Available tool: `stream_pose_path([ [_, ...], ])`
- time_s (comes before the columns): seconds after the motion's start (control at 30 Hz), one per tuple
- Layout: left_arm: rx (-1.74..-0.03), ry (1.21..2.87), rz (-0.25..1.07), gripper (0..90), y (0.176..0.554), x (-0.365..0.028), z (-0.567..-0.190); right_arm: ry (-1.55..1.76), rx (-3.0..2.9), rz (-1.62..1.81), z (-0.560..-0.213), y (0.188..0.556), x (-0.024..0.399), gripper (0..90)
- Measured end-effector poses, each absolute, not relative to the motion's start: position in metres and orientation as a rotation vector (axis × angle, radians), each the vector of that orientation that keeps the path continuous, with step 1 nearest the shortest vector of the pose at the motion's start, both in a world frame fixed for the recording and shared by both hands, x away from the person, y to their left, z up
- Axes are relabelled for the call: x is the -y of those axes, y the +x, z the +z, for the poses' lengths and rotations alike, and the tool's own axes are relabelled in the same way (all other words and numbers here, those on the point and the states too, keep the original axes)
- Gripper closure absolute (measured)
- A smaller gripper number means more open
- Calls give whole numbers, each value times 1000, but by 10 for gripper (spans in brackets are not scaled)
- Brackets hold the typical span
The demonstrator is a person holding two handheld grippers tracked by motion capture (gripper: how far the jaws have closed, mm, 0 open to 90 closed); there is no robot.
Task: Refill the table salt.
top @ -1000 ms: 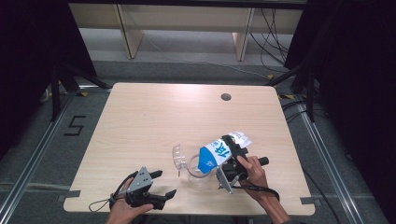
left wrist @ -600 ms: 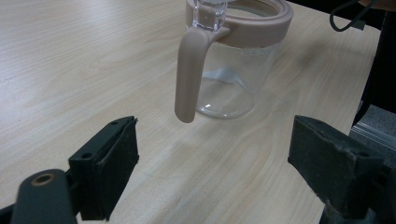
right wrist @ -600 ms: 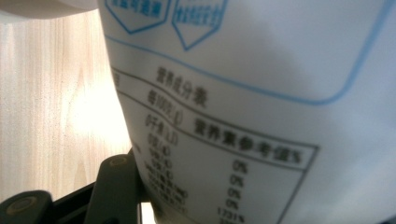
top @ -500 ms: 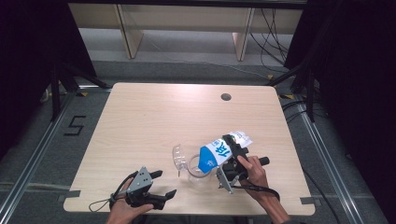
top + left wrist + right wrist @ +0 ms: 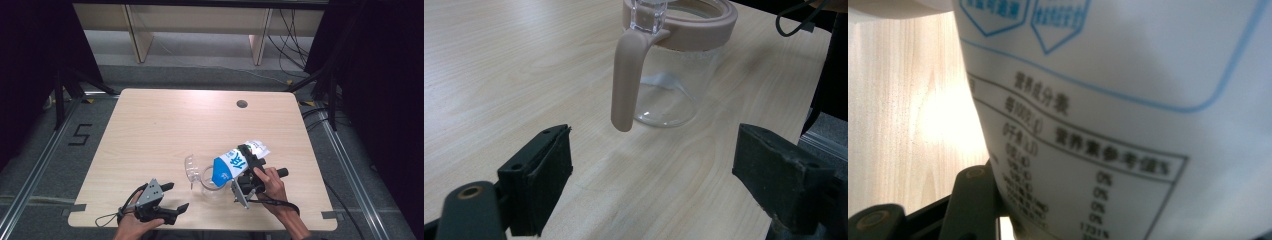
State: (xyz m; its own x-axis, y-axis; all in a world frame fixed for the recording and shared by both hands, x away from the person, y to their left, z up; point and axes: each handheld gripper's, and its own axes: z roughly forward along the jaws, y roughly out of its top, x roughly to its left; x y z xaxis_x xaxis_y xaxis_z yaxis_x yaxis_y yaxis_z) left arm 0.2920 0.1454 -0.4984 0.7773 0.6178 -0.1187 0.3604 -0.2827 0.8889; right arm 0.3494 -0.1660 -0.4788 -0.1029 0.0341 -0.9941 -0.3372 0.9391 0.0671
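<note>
My right gripper [image 5: 250,159] is shut on a white and blue pouch [image 5: 234,163], tilted with its lower end over a clear glass jug [image 5: 209,179]. The jug stands near the table's front middle, its clear lid [image 5: 191,168] flipped up on the left. In the right gripper view the pouch [image 5: 1128,100] with its printed table sits against the left finger [image 5: 973,200]. My left gripper [image 5: 175,197] rests open at the front left, pointing right. In its own view the jug [image 5: 669,65], with a beige rim and handle [image 5: 626,85], stands ahead of the open left gripper [image 5: 654,175], apart from it.
The light wooden table [image 5: 165,125] has a small round cable hole [image 5: 242,104] near the back right. Wooden shelf uprights [image 5: 137,30] stand beyond the far edge. Dark frames and cables [image 5: 325,75] flank the table on the floor.
</note>
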Motion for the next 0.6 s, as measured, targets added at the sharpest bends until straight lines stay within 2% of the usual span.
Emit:
stream_pose_path([
  [0.6, -736, 1909, 311, 152, 292, -146, -498, -213, -1661, 322, -485, 347, 165, 473],
])
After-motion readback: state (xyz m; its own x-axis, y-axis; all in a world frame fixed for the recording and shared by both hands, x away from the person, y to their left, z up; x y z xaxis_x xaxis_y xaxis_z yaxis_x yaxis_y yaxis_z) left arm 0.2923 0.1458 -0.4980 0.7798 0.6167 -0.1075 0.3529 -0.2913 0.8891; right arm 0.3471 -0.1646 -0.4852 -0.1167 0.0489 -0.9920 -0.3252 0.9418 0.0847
